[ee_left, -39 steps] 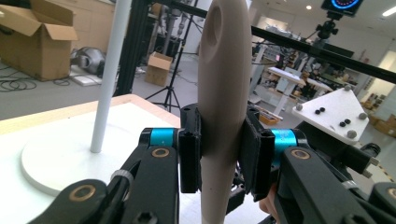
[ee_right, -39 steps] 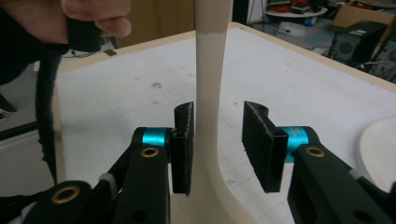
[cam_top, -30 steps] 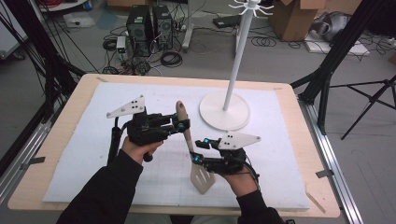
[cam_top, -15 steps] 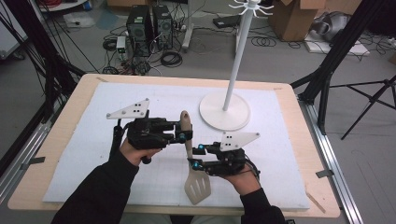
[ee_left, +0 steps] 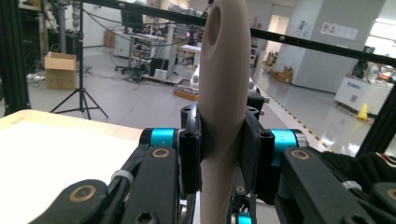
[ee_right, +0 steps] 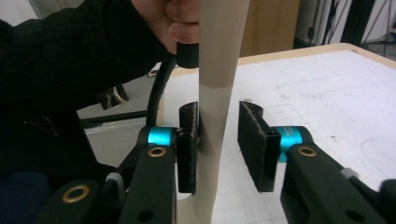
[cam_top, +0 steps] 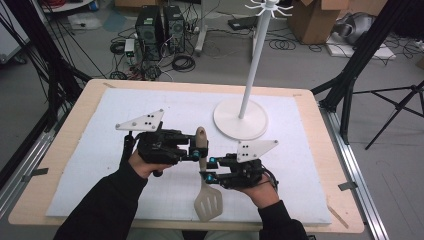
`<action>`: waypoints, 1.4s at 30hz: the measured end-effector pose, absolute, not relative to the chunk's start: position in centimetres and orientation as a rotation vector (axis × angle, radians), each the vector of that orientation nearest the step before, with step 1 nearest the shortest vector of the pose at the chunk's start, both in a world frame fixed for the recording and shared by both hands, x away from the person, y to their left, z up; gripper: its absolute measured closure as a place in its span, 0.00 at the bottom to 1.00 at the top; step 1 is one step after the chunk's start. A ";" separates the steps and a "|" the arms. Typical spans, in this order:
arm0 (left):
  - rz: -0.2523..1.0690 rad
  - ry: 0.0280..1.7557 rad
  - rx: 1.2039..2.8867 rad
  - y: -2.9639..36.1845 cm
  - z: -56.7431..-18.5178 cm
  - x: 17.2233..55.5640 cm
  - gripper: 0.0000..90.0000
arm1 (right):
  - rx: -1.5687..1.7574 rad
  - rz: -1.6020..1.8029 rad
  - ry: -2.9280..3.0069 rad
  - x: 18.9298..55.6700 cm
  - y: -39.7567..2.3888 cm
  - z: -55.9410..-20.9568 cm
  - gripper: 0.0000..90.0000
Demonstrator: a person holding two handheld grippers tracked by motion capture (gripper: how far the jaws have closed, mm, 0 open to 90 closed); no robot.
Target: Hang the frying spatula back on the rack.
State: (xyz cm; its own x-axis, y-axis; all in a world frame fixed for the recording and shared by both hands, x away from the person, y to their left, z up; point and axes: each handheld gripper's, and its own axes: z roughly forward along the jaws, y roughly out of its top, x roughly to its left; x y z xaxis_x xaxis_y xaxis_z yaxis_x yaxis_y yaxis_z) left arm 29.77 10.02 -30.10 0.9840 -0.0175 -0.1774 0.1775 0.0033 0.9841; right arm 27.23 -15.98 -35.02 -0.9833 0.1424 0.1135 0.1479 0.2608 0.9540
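Observation:
A beige spatula [cam_top: 208, 201] hangs upright between the two grippers, its slotted blade toward the near table edge. My left gripper [cam_top: 199, 150] is shut on the upper handle, just under the hanging hole; in the left gripper view both pads of the left gripper [ee_left: 223, 156] press the spatula [ee_left: 224, 84]. My right gripper [cam_top: 206, 176] sits lower on the handle. In the right gripper view, the right gripper [ee_right: 219, 144] stands open around the spatula [ee_right: 217, 84]: the left pad touches the handle and a gap shows at the right pad [ee_right: 252, 140].
A white hook stand [cam_top: 240, 119] with a round base rises at the back right of the white mat [cam_top: 100, 165]. The wooden table edge [cam_top: 30, 200] frames the mat. Computers, cables and boxes lie on the floor beyond.
The spatula and the left gripper have shifted right and toward the near edge. The right gripper has stayed around the lower handle.

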 end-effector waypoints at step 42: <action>0.196 0.428 1.560 16.2 -34.5 26.7 0.22 | -0.675 -1.990 -2.514 28.0 -17.4 -33.7 0.86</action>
